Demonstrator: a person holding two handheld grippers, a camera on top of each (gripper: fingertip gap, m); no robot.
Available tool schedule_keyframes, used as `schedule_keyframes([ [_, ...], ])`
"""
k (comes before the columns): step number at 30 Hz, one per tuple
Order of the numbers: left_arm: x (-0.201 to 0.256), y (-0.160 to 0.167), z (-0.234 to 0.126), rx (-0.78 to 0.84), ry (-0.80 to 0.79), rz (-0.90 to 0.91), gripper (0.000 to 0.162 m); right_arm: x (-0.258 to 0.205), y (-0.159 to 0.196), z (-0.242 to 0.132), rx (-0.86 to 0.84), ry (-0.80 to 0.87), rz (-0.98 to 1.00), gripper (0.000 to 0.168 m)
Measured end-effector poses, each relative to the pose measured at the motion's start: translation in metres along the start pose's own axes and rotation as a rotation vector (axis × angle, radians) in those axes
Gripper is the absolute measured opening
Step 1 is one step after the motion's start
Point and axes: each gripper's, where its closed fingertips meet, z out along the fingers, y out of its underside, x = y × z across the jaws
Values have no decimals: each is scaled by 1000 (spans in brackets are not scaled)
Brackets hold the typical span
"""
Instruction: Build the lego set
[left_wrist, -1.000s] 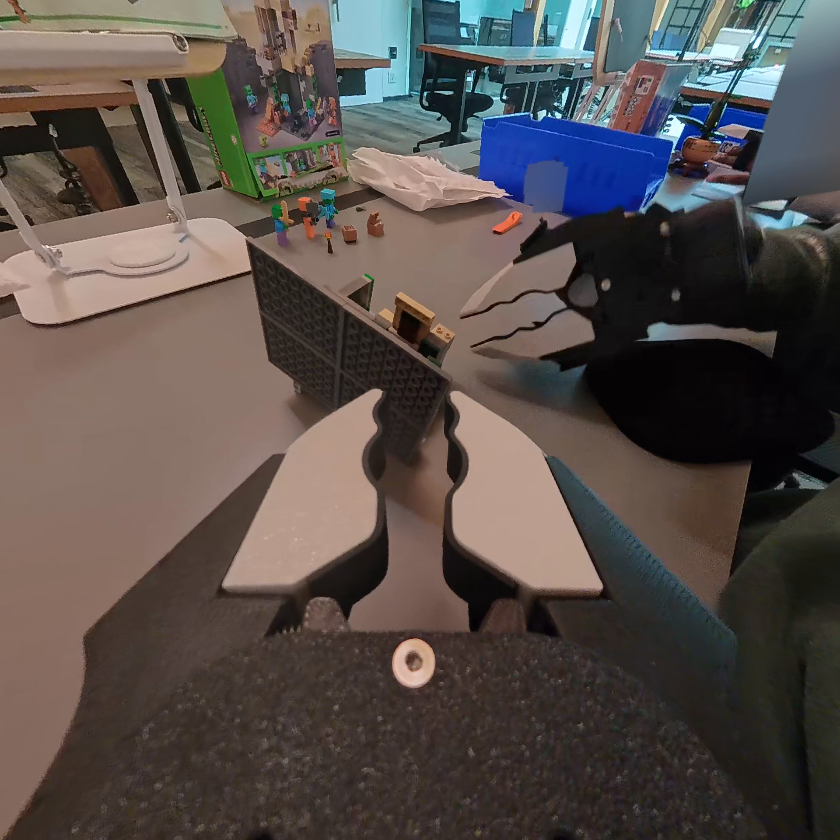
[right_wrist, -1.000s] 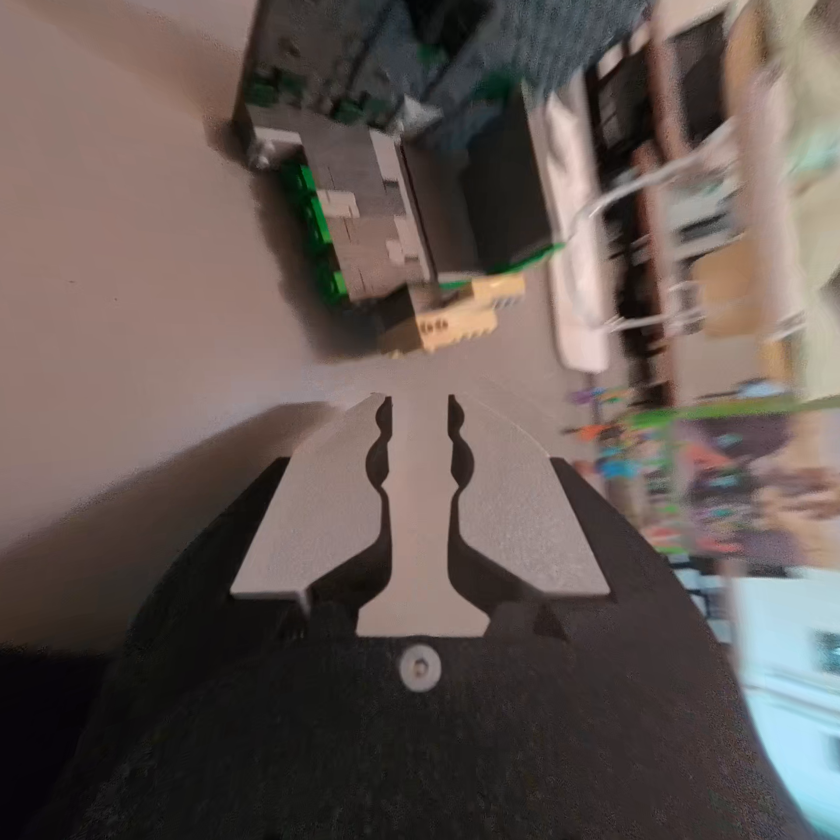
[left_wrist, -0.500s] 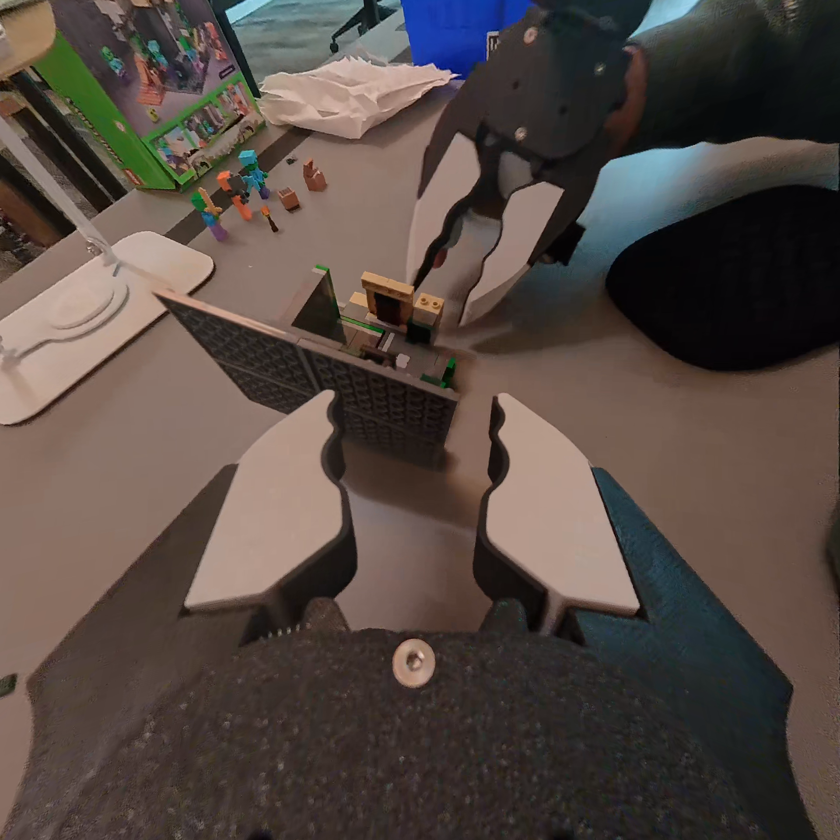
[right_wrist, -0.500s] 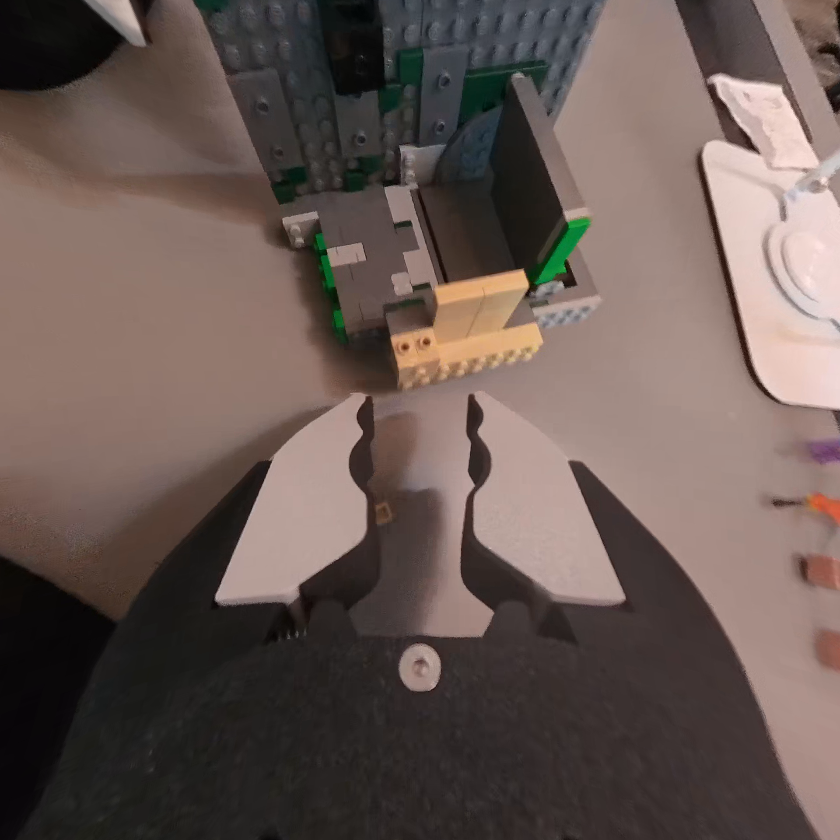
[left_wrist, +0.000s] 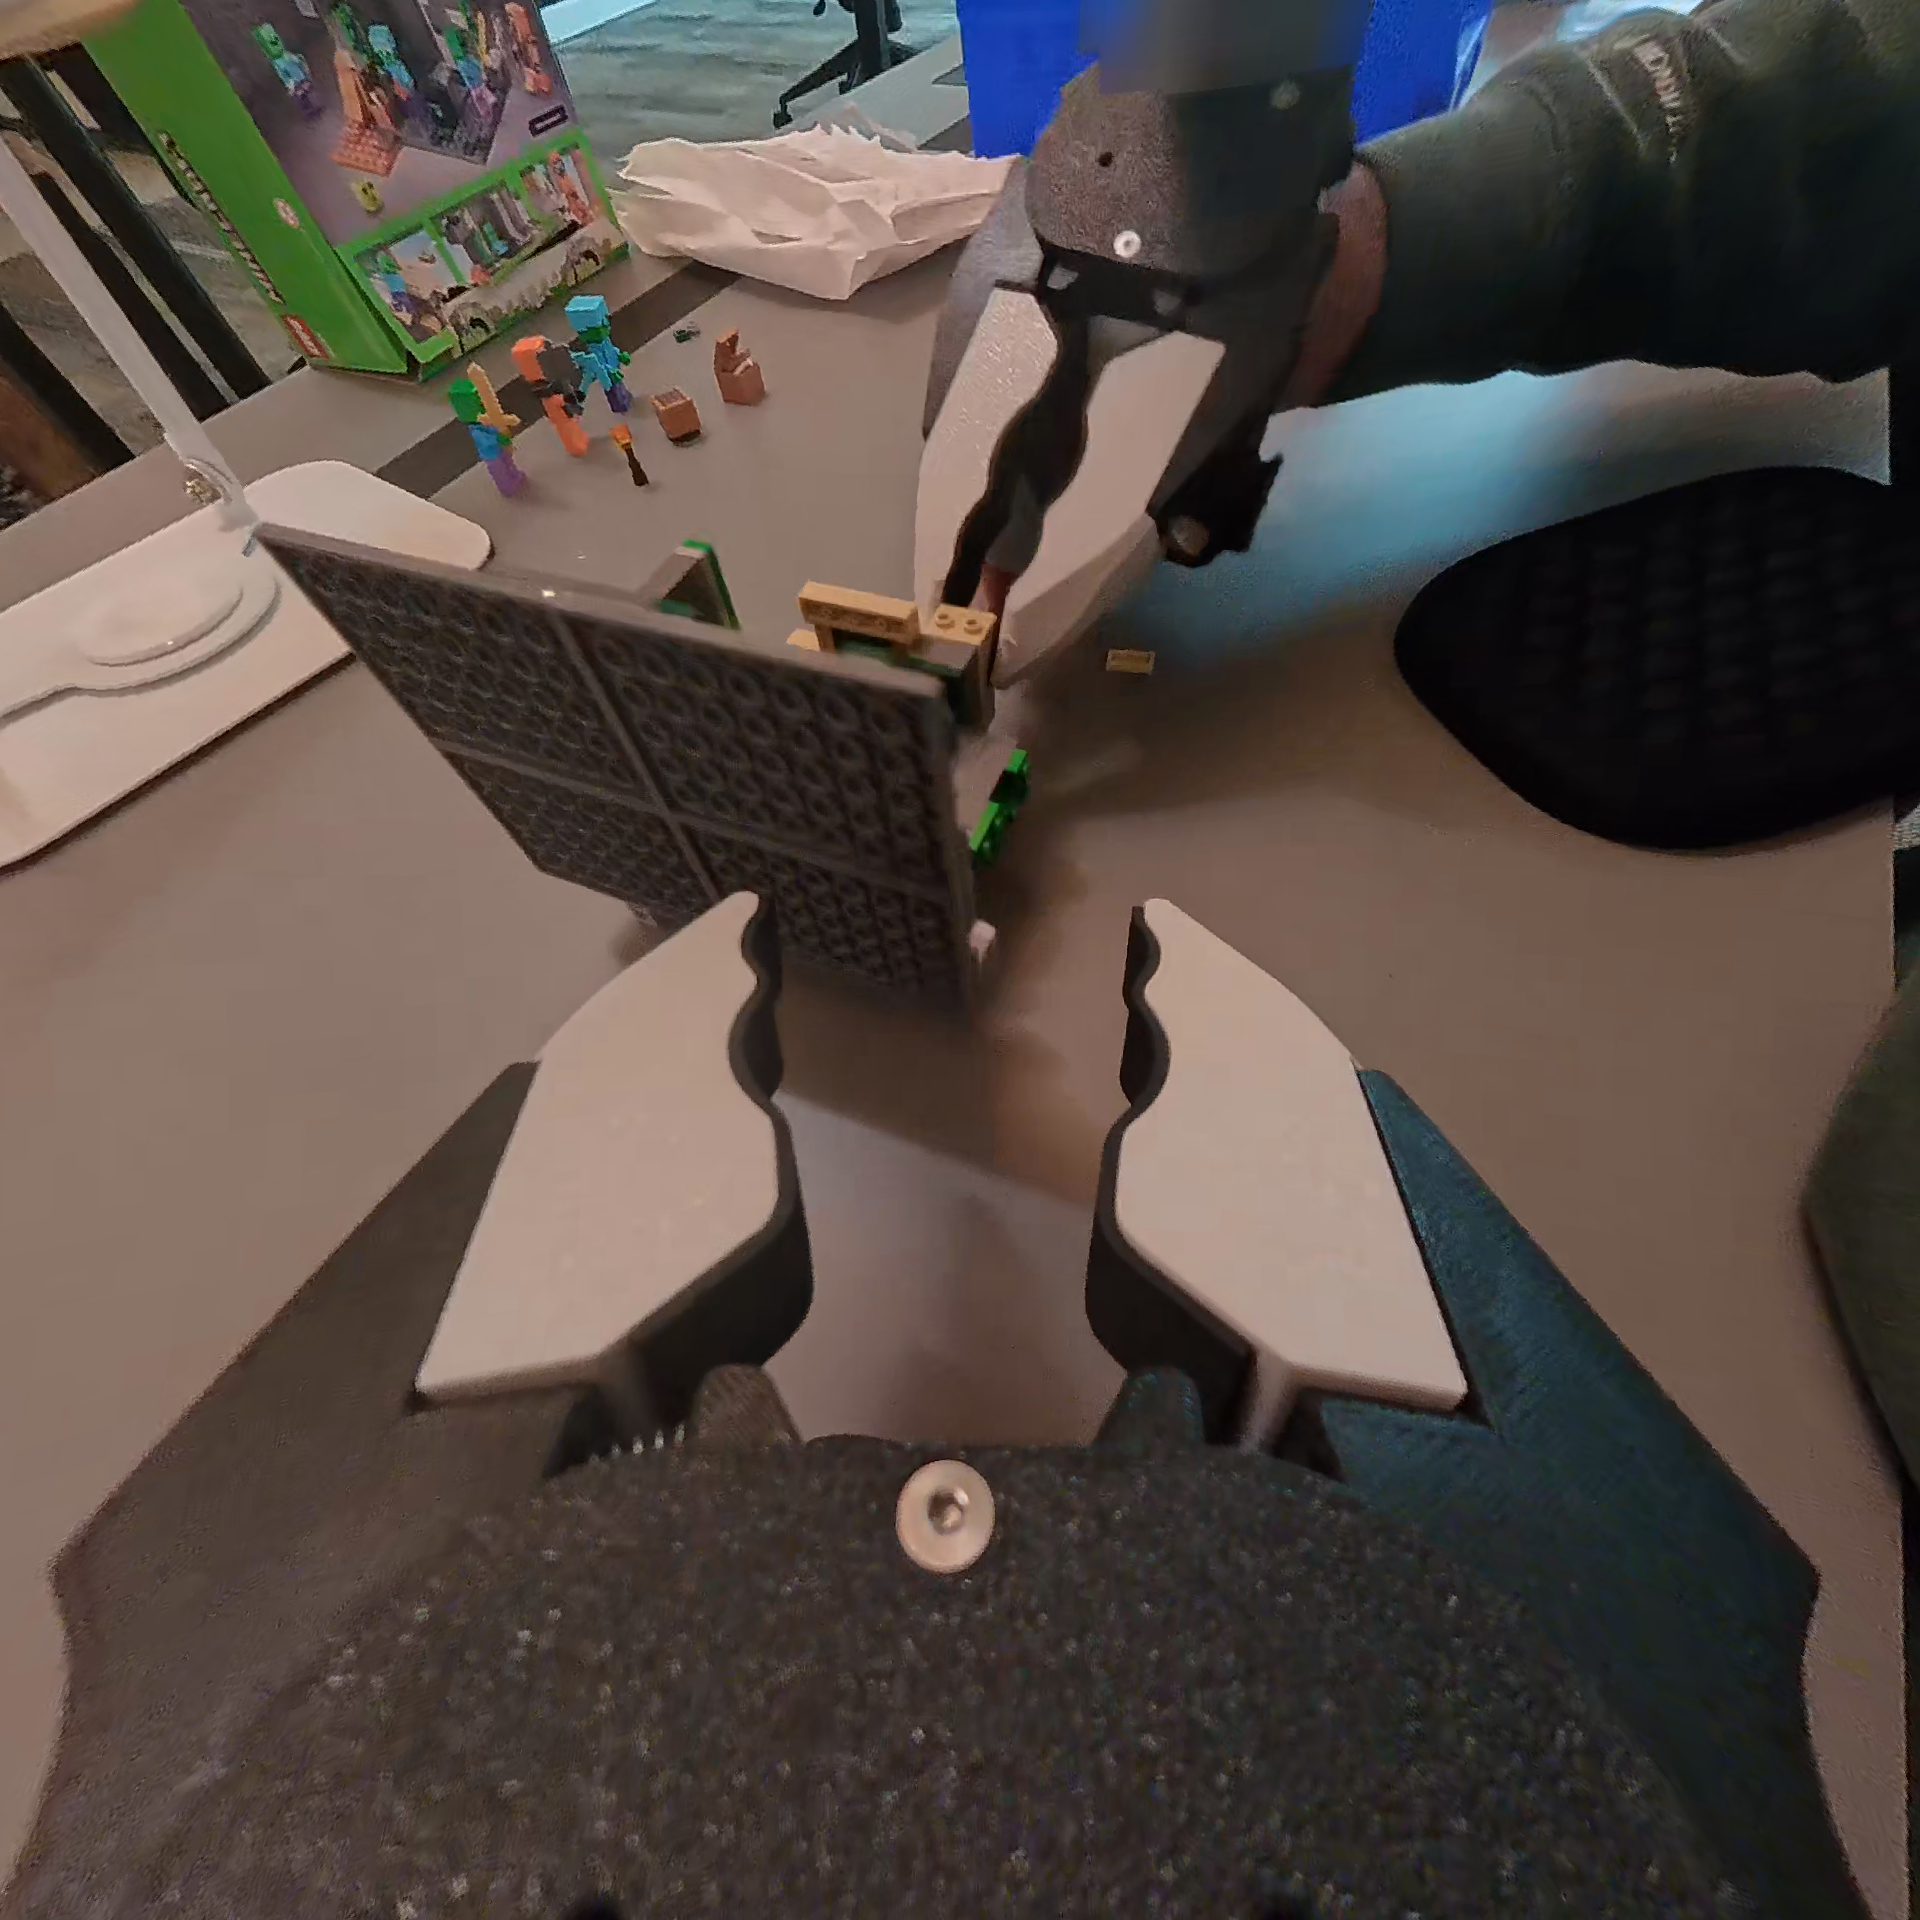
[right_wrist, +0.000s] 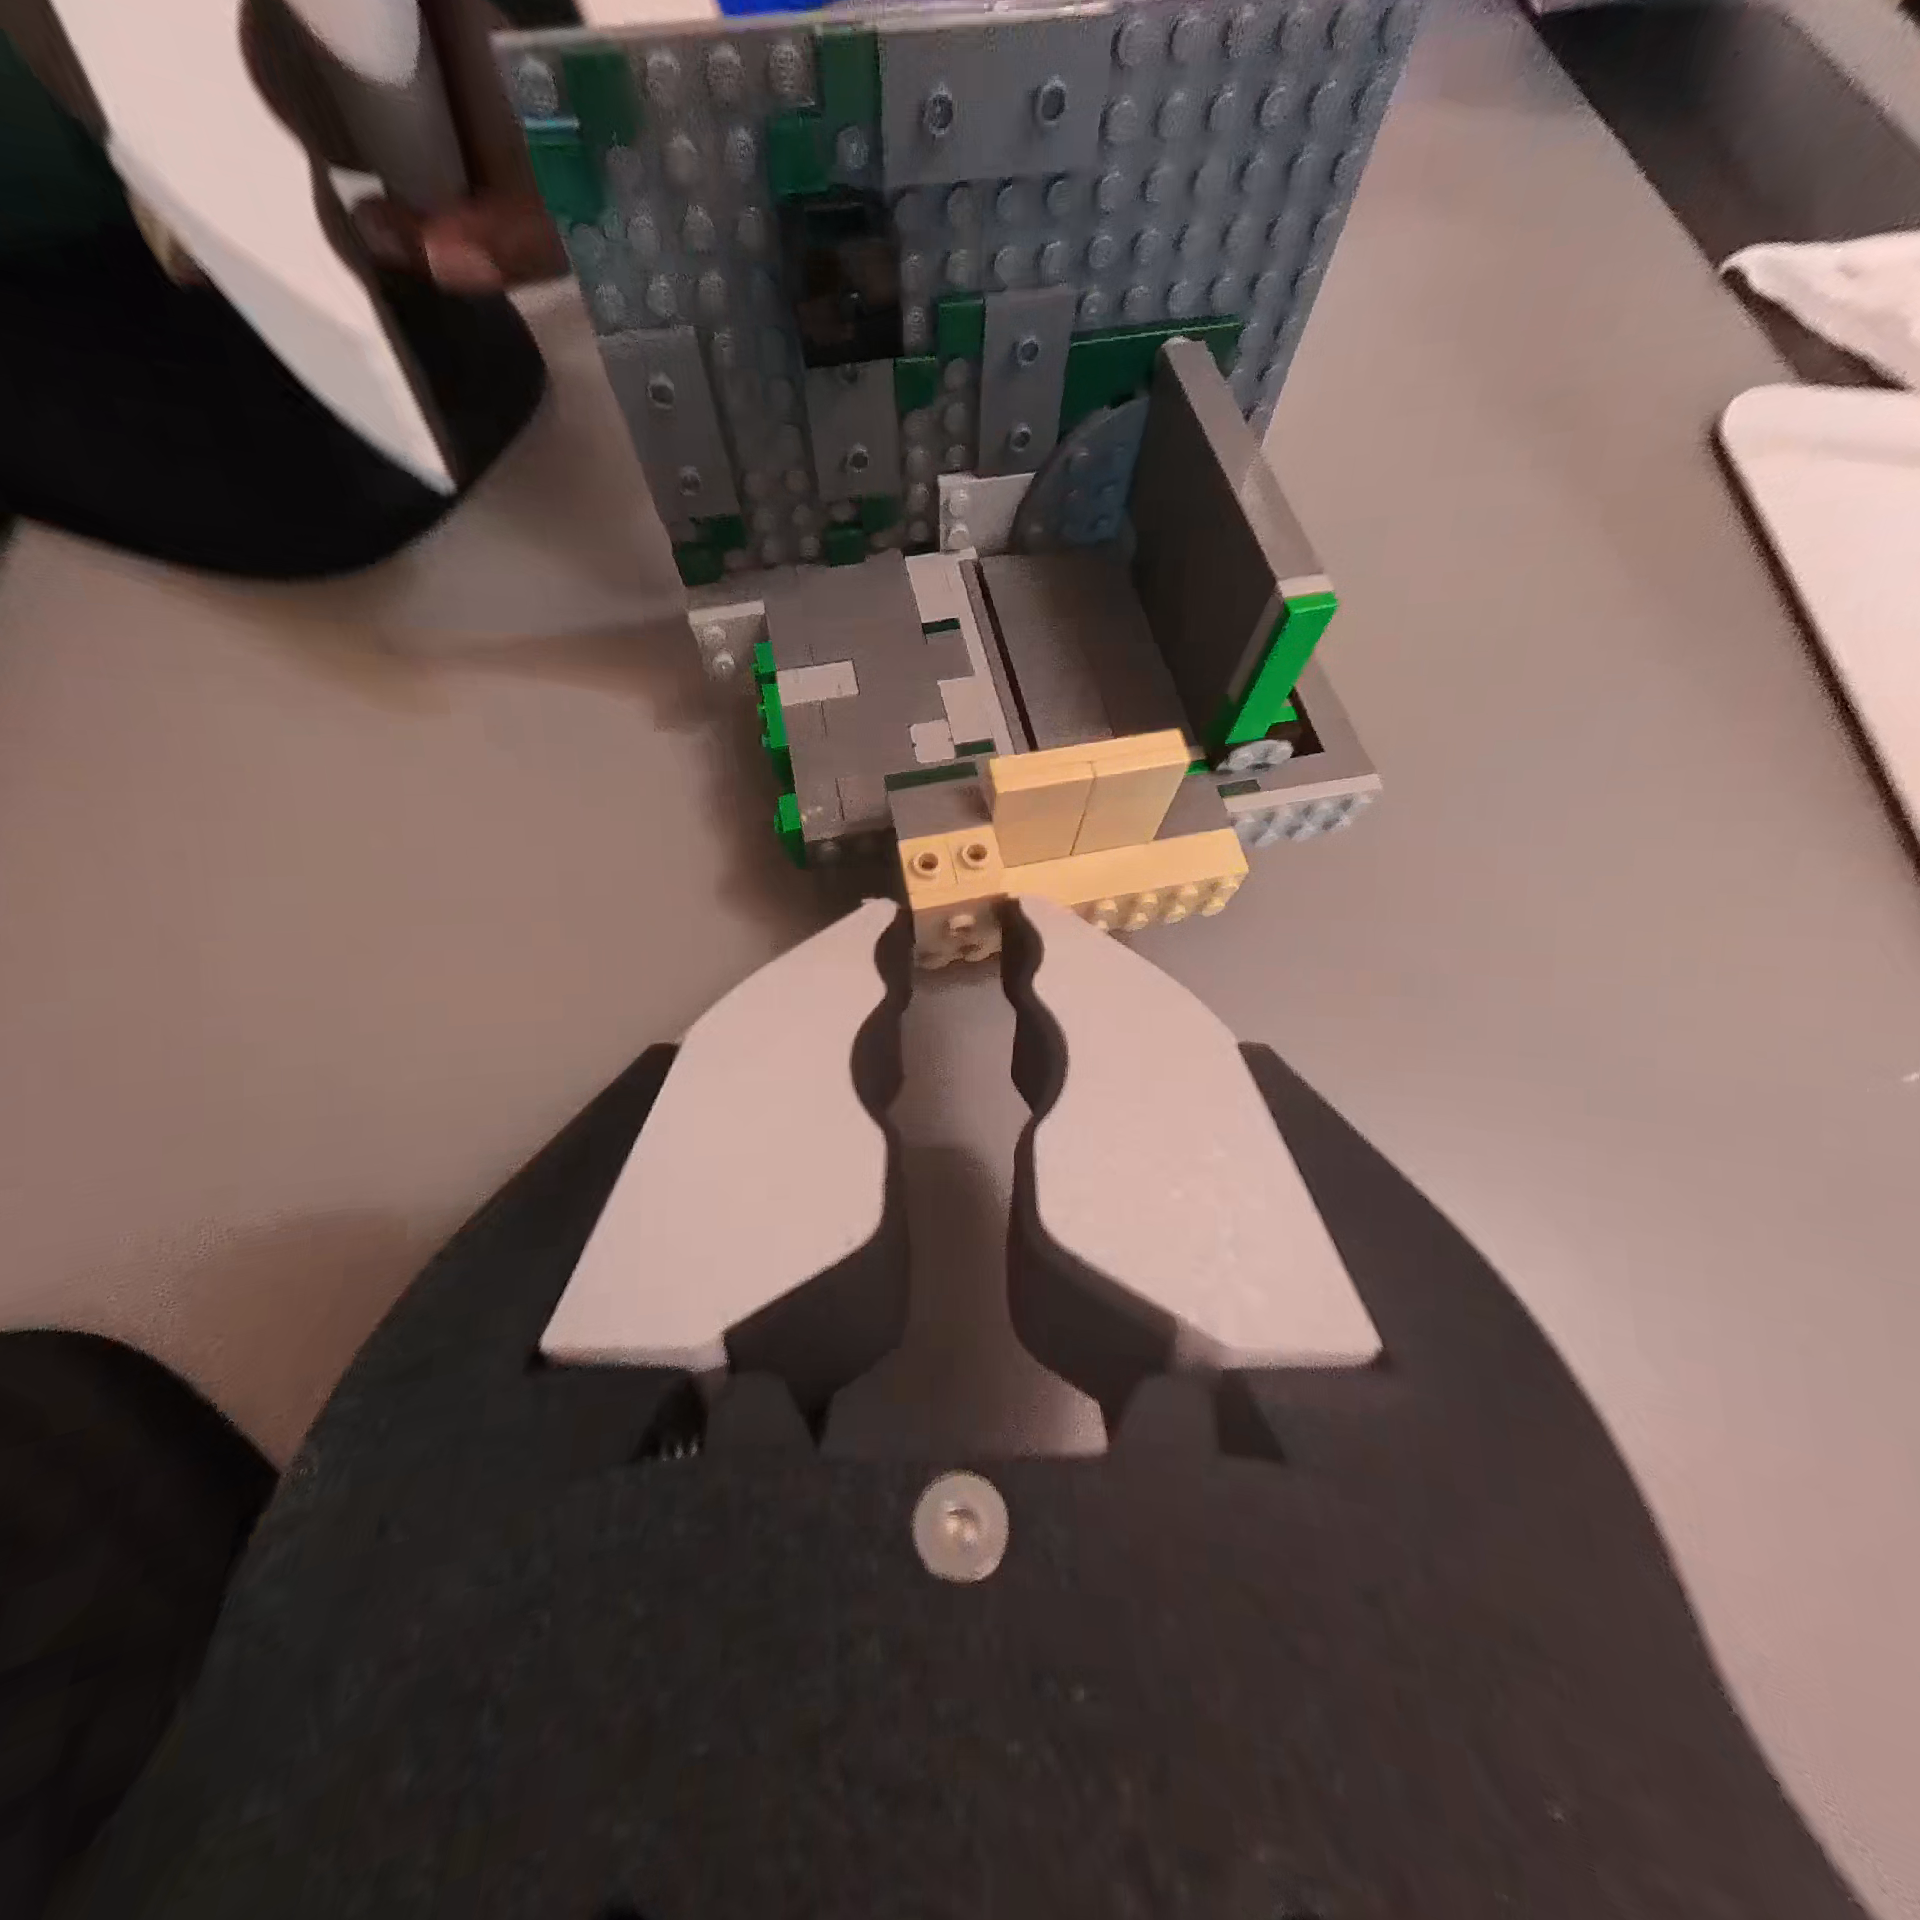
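The lego model stands on the table with its grey baseplate (left_wrist: 675, 748) upright, underside towards my left gripper (left_wrist: 945, 925). That gripper is open wide just in front of the plate's lower corner and its pads do not press on it. In the right wrist view the studded side of the baseplate (right_wrist: 1195, 208) shows, with a grey and green build and a tan part at the front. My right gripper (right_wrist: 956, 925) is shut on the tan brick (right_wrist: 956, 883) at the left end of that tan part. It also shows in the left wrist view (left_wrist: 987, 623), tips at the tan brick (left_wrist: 961, 621).
A small loose tan piece (left_wrist: 1129, 660) lies beside the model. Several minifigures (left_wrist: 540, 400) and brown bits stand behind it, with the set's box (left_wrist: 395, 177), white paper (left_wrist: 821, 208) and a blue bin (left_wrist: 1018, 62). A white lamp base (left_wrist: 156, 623) is left, a black pad (left_wrist: 1662, 655) right. Left tips to right tips: about 11 cm.
My left gripper opened and let go of the baseplate's edge, then drew back a little. My right gripper swung in to the model's front and closed on the tan brick.
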Motion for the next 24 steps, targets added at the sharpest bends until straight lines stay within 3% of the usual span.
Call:
schedule_keyframes([
  [7,-8,8,6,9,-107,174,65,-3,-16,-9,29,-153,190,16],
  [13,-20,14,20,-33,-245,335,76,-9,-25,-12,31,-237,329,16],
  [17,-28,4,20,-32,-377,441,64,-18,-26,-10,23,-251,304,16],
  [24,-18,4,17,-30,-413,534,55,-32,-21,-16,15,-277,244,16],
])
